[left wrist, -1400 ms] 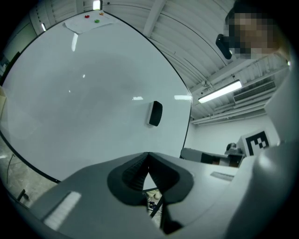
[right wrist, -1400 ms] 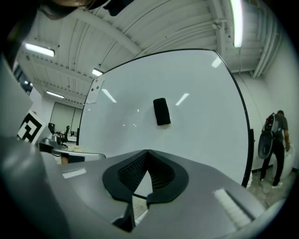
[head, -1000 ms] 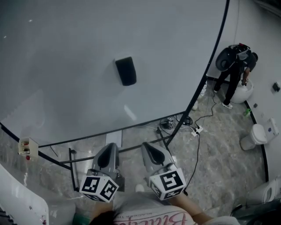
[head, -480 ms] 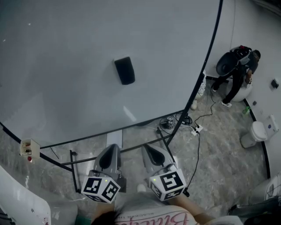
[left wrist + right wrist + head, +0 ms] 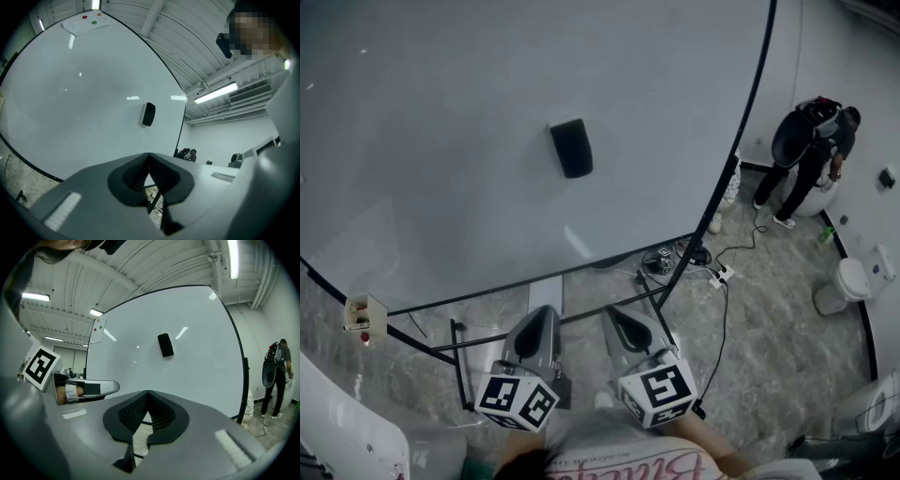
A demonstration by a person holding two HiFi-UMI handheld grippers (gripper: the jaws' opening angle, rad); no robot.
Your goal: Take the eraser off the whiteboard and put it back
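Black eraser (image 5: 571, 148): sits flat on the whiteboard (image 5: 431, 122), long side upright, roughly mid-board. Nothing touches it.
Where task wants it: on the board, and it lies so now.
Left tongs (image 5: 538, 317): jaws closed tip to tip with nothing between them. I hold them low in front of me, pointing at the board, well apart from the eraser.
Right tongs (image 5: 619, 317): same, jaws pressed together and empty. They sit just beside the left pair, also well short of the board.
Step in hand: can't settle it. This fits an eraser waiting on the board to be lifted off, and equally one already set back with both tongs drawn away.
Next move: not fixed by this moment. My judgement is that any grab would need one pair parted first, since both are closed. It would then need a reach up and forward to the eraser's two long edges.
Handling guess: small flat block on a vertical face, so a square pinch across the width and a pull straight off.
Background: person (image 5: 811, 159) at far right past the board edge; cables (image 5: 717, 272) on the floor under the stand.
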